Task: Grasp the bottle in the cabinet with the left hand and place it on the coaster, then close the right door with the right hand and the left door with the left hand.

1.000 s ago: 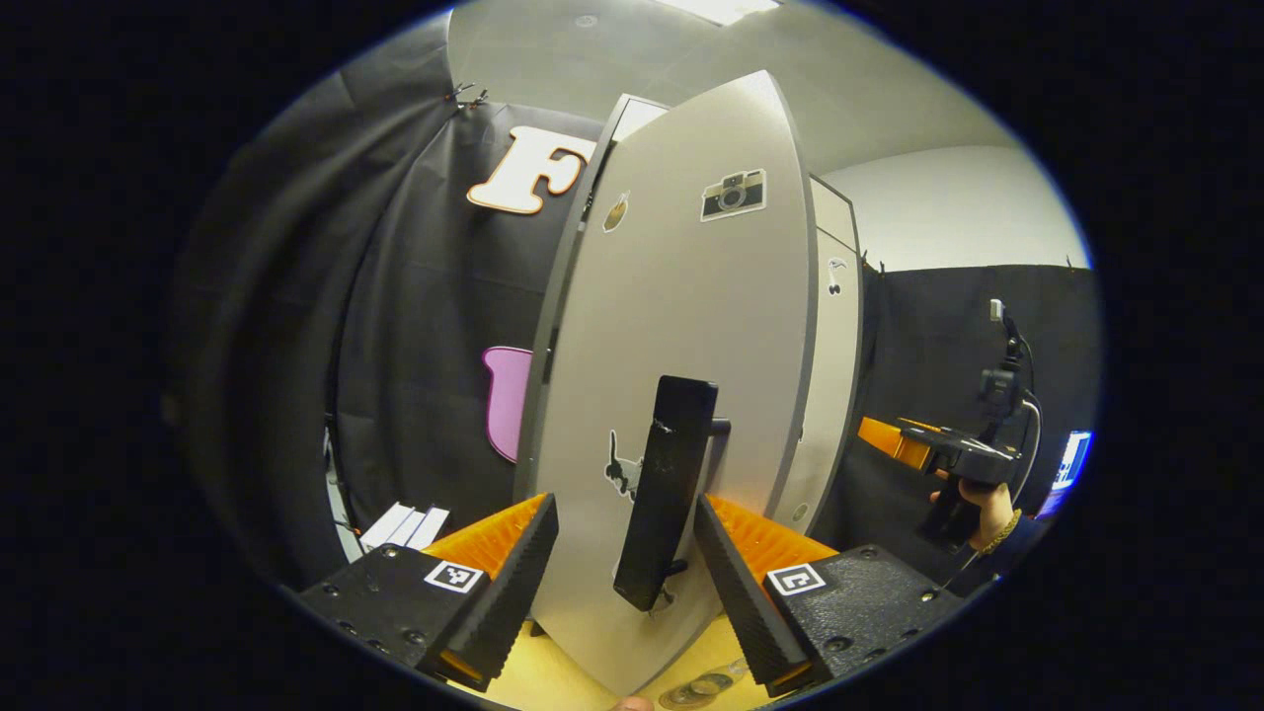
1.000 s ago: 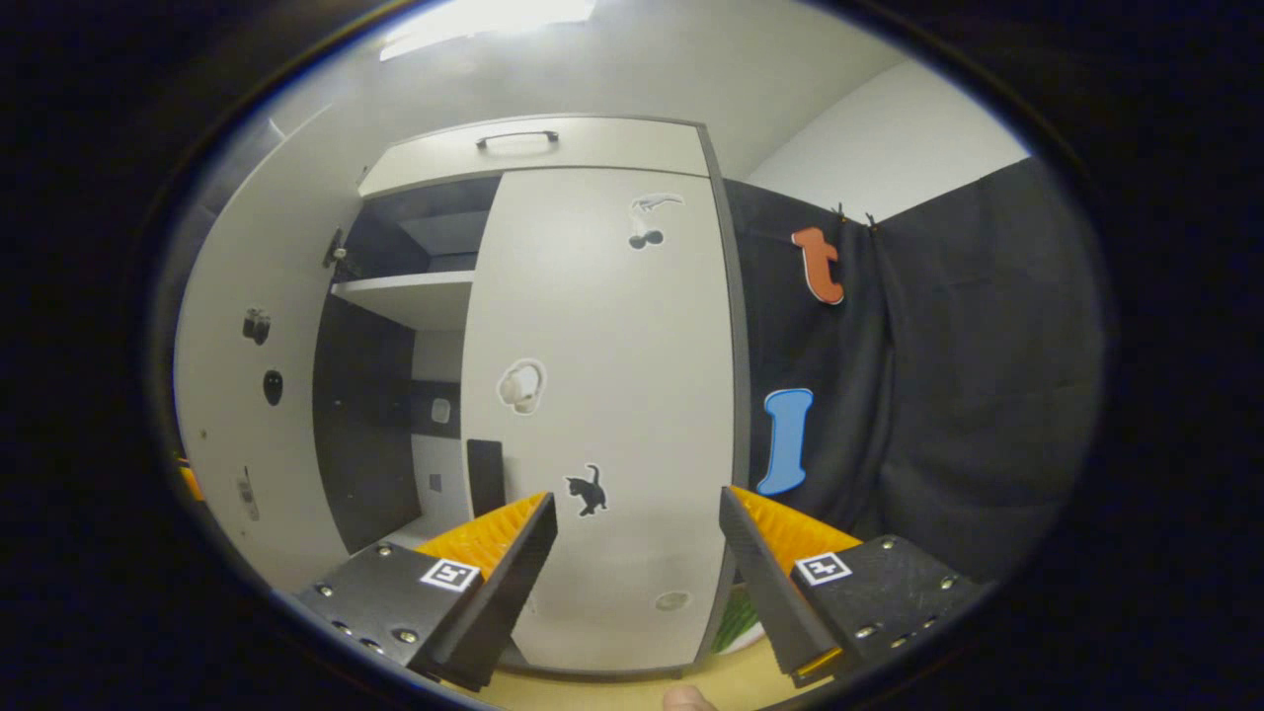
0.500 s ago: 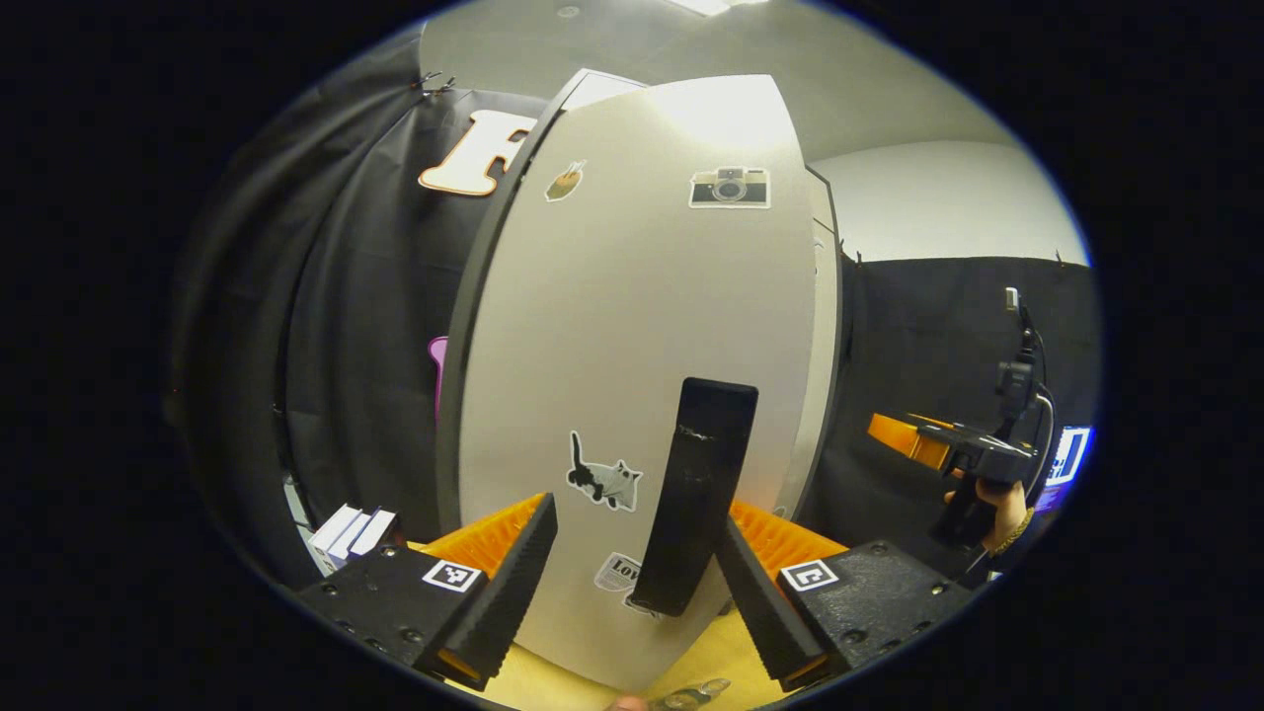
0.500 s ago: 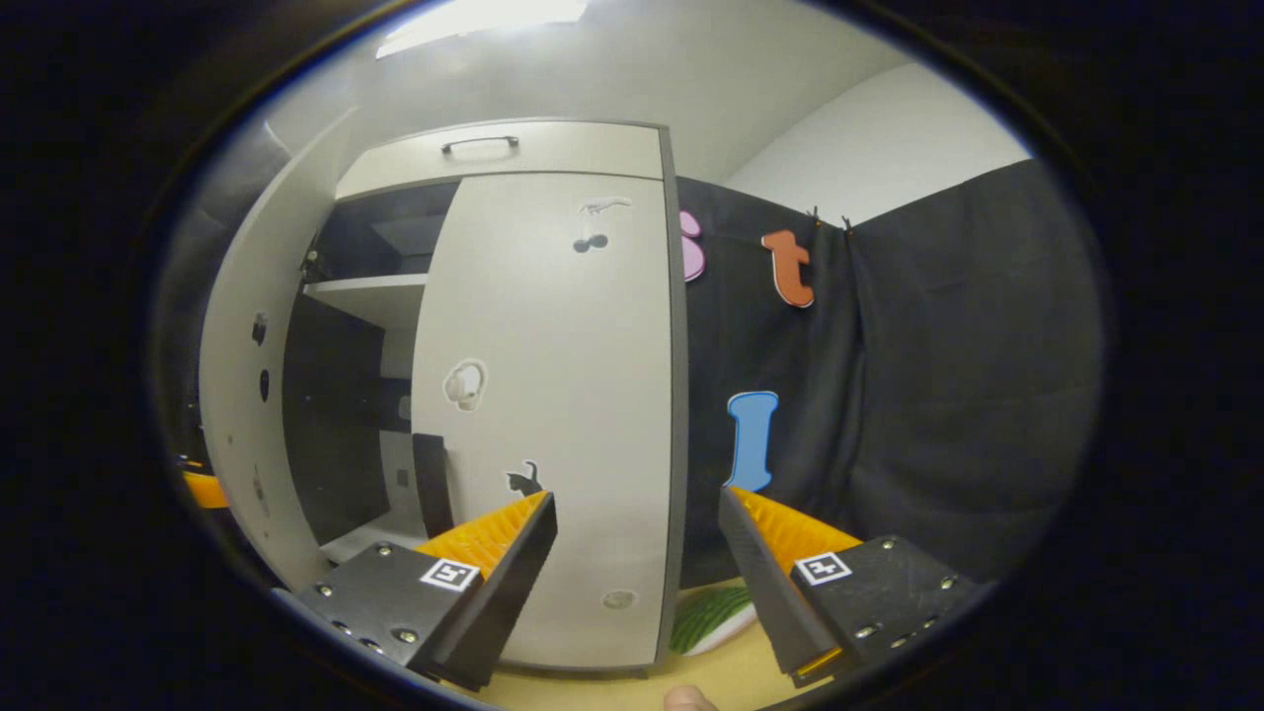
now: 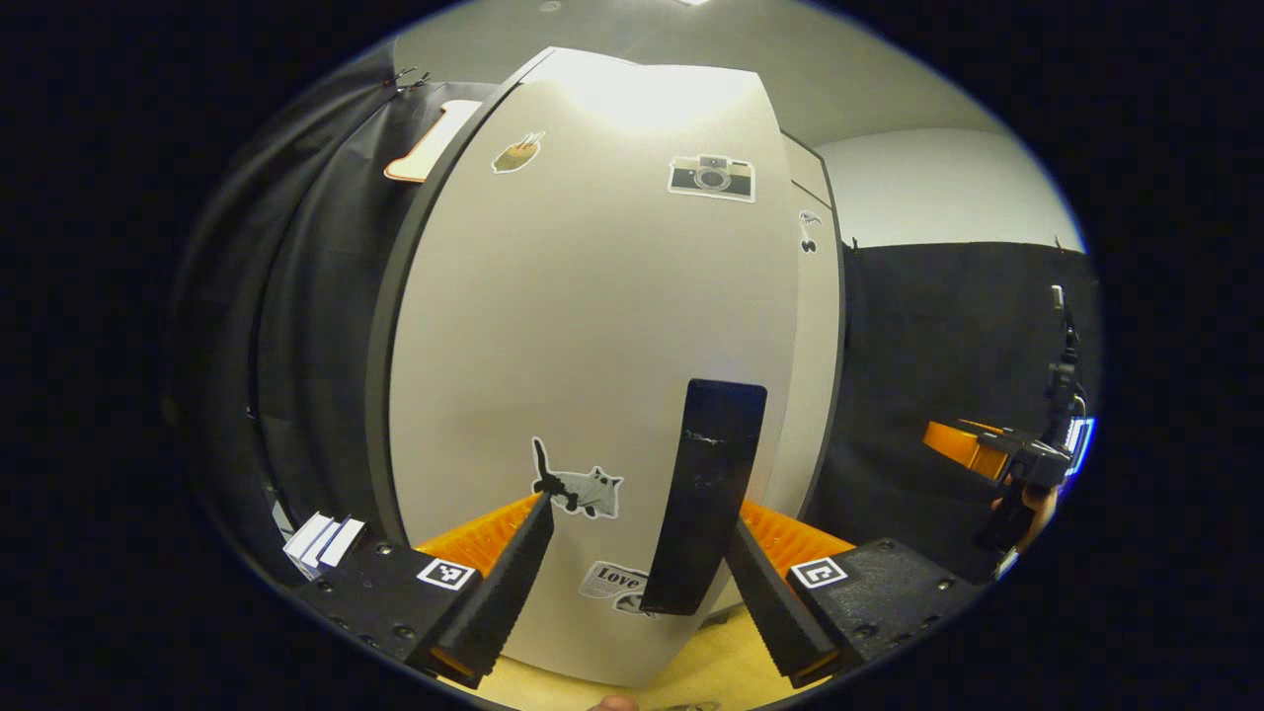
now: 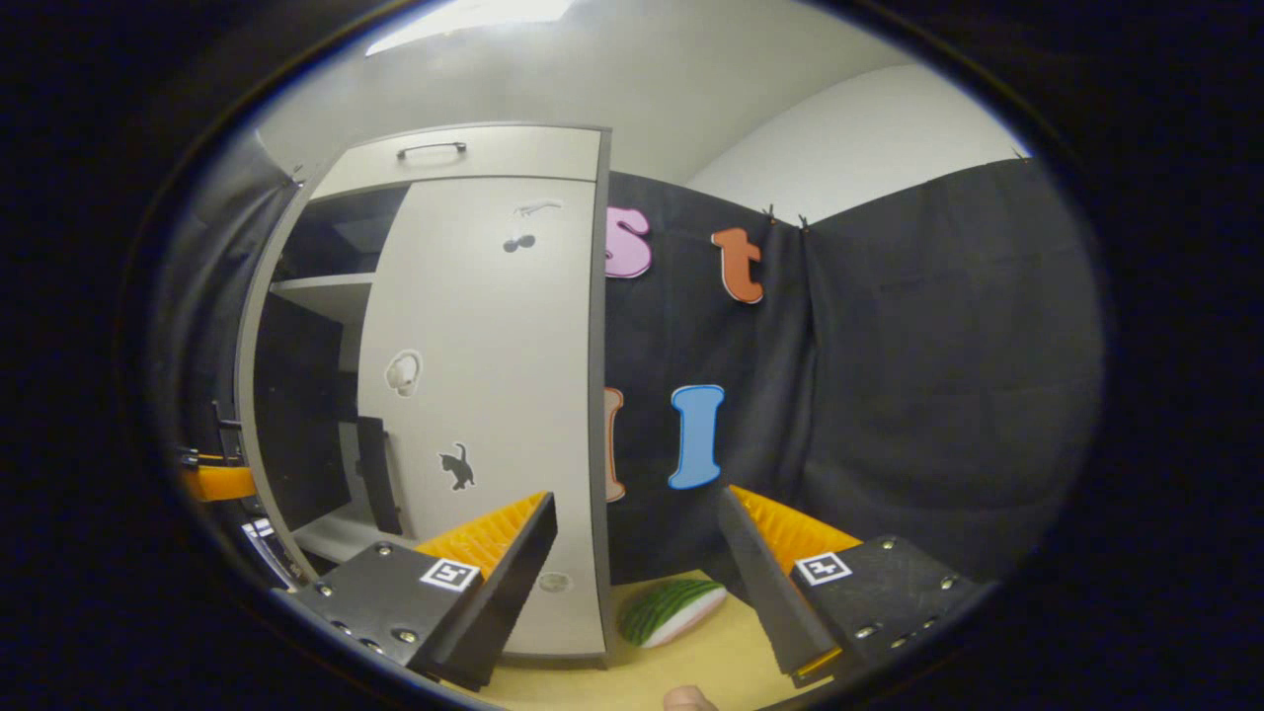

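- With the left door swung most of the way round toward the cabinet, the step in hand looks like the last one, closing that door with the left hand.
- The left claw is spread wide, with the door's dark upright handle standing between its fingers. The handle sits close against the right-hand finger, though I cannot tell if they actually touch, and nothing is gripped.
- In the right gripper view the right door lies flat against the cabinet front and appears shut. Beside it a dark gap remains, with a shelf visible inside, where the left door has yet to meet the frame.
- The right claw is also spread wide and holds nothing. It hangs clear of the cabinet over the tabletop, pointed partly at the booth's cloth wall. From the left gripper view it is seen well off to the side, held in a hand.
- The bottle and coaster cannot be made out in these views, so I judge only from the door work that the placing step is done.
- A green striped thing lies on the tabletop near the cabinet's corner, and I cannot say what it is.
- The next move calls for a steady push on the door face or handle until the gap is gone, and the wide claw should be kept from snagging on the handle.
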A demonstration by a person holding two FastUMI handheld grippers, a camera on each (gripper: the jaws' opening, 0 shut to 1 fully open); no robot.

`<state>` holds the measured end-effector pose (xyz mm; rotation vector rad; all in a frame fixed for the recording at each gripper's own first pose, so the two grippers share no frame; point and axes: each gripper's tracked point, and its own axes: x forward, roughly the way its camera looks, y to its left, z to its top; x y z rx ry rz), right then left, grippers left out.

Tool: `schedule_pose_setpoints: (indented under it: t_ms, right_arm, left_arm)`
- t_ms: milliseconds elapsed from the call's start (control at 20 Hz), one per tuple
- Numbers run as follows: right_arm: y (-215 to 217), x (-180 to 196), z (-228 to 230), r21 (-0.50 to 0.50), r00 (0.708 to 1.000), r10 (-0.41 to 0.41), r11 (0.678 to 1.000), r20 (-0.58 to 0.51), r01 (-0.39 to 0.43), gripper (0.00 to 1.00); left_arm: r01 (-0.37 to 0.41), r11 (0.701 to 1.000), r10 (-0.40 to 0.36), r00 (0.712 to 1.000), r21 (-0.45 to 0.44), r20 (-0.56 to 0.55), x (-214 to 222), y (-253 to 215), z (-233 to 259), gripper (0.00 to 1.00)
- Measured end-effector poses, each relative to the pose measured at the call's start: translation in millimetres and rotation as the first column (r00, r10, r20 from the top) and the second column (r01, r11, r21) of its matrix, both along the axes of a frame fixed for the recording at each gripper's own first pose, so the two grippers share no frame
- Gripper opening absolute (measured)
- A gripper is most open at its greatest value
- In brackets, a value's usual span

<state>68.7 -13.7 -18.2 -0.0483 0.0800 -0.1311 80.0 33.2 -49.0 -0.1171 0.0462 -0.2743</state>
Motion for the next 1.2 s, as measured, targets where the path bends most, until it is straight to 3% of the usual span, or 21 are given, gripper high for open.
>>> schedule_pose_setpoints:
  t_ms: [300,500,750,1200]
  right_arm:
    - [-24,-21,-7,0.000,1.000,-0.025,1.000,-0.016,0.025,1.00]
    - [-31,-38,-16,-0.008,0.999,-0.029,1.000,-0.034,0.029,1.00]
    - [-41,-58,-27,0.014,0.999,-0.016,1.000,-0.049,0.016,1.00]
    - [-76,-73,-33,0.021,0.996,-0.059,0.998,-0.066,0.060,1.00]
  left_arm:
    - [-0.041,0.994,0.039,0.999,0.100,0.028,11,-6,2,1.00]
    - [-0.058,0.995,0.056,0.998,0.086,0.018,17,-9,2,1.00]
    - [-0.135,0.983,0.134,0.991,0.124,0.015,22,-9,3,1.00]
    - [-0.207,0.967,0.206,0.978,0.150,0.025,34,-11,5,1.00]
